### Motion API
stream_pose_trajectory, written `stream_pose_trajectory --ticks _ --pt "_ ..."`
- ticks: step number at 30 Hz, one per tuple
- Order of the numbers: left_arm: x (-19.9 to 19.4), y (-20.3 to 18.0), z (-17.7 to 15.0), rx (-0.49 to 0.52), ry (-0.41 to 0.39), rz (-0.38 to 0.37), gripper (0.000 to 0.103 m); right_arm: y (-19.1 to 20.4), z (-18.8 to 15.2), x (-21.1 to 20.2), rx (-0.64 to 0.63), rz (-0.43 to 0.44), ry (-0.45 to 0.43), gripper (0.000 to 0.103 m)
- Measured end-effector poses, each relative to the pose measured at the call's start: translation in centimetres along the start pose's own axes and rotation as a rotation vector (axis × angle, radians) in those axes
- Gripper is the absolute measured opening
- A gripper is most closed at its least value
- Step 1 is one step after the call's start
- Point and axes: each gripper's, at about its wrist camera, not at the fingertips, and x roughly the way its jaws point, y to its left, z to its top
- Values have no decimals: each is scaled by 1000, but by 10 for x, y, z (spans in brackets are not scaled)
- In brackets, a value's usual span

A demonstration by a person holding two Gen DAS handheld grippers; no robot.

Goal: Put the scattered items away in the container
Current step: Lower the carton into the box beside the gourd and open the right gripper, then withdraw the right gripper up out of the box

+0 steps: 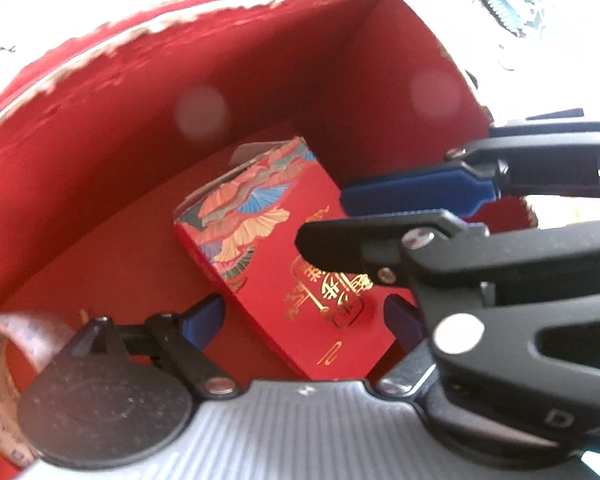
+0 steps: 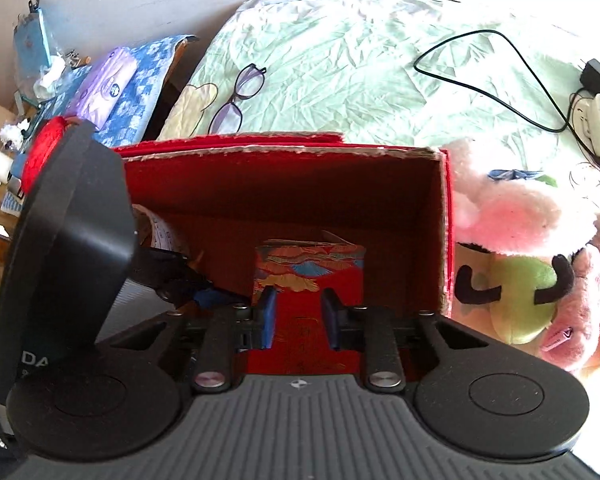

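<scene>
Inside the red container (image 2: 284,196), on its floor, lies one red gift box (image 1: 276,276) printed with fans and gold lettering, its long axis running from about 11 o'clock to 5 o'clock in the left wrist view. The left gripper (image 1: 304,316) points down over the box's near end with its jaws spread wide, one blue pad on either side and neither touching. The right gripper (image 2: 300,316) comes in from 3 o'clock in that view; in its own view its jaws stand narrow but parted above the box's red face, pressing on nothing I can make out. Both grippers sit close to the box; the right one looks the nearer to its top face. One roll of measuring tape (image 1: 0,364) also lies in the container, at 8 o'clock from the box. Outside on the green sheet (image 2: 340,60) are one pair of glasses (image 2: 238,98) and one plush toy (image 2: 520,264), seemingly still to be tidied.
</scene>
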Motion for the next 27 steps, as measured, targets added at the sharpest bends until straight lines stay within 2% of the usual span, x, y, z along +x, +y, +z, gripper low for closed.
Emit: stream_pose_trajectory --ticks 3,5,18,19,21,23,27 --pt "1 0 5 3 -6 -42 88 -3 1 -5 12 3 -7 22" --pt "2 -1 9 19 -7 -66 88 -6 1 -10 14 -12 -15 29" --pt "7 -4 19 23 -14 -56 88 -16 0 -14 22 -19 -24 25" --pt "6 -4 19 23 -14 -51 88 -16 -1 -14 20 -19 -24 25" --pt "15 -11 43 31 -25 -35 88 -16 -1 -15 18 -16 -25 25" --pt "7 -7 43 39 -41 -22 88 -14 -4 -15 12 -16 -26 26" --pt "2 -7 43 57 -41 74 88 -11 -6 -15 0 -17 -31 26"
